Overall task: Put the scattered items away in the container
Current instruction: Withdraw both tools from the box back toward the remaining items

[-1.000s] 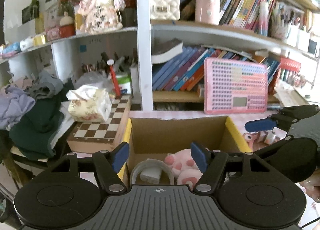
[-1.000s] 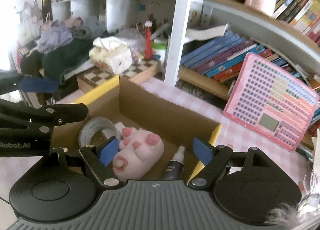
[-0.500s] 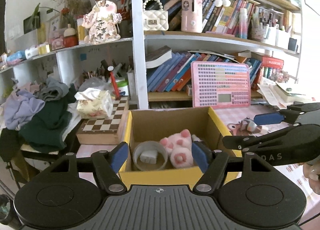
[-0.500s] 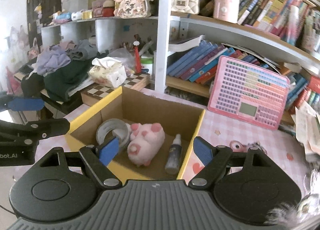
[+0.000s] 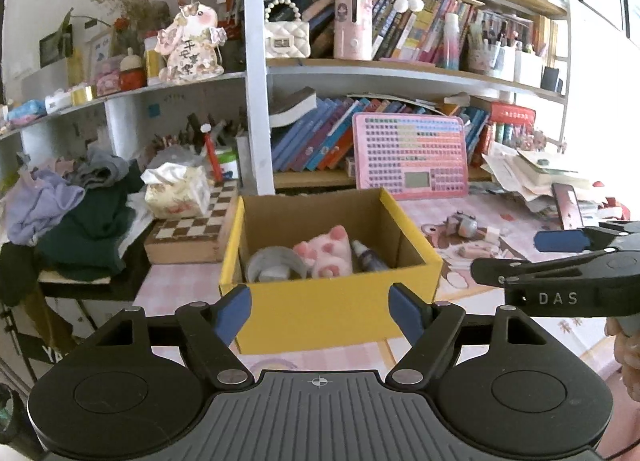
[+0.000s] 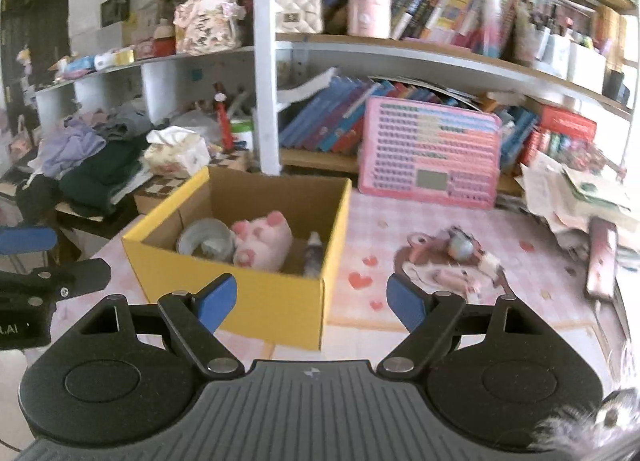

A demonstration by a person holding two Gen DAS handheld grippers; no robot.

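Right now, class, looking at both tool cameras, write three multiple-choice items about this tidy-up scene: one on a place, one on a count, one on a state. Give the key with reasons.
1. Where does the pink plush paw lie?
A. On the chessboard
B. Inside the yellow box
C. On the shelf

2. How many things show inside the box?
A. One
B. Five
C. Three

3. How do the left tool and the right tool stand?
A. Both open, holding nothing
B. Both shut on the spray bottle
C. Left shut, right open

Key: B, the paw rests between the tape roll and the spray bottle; C, roll, paw and bottle; A, blue pads wide apart in both views.
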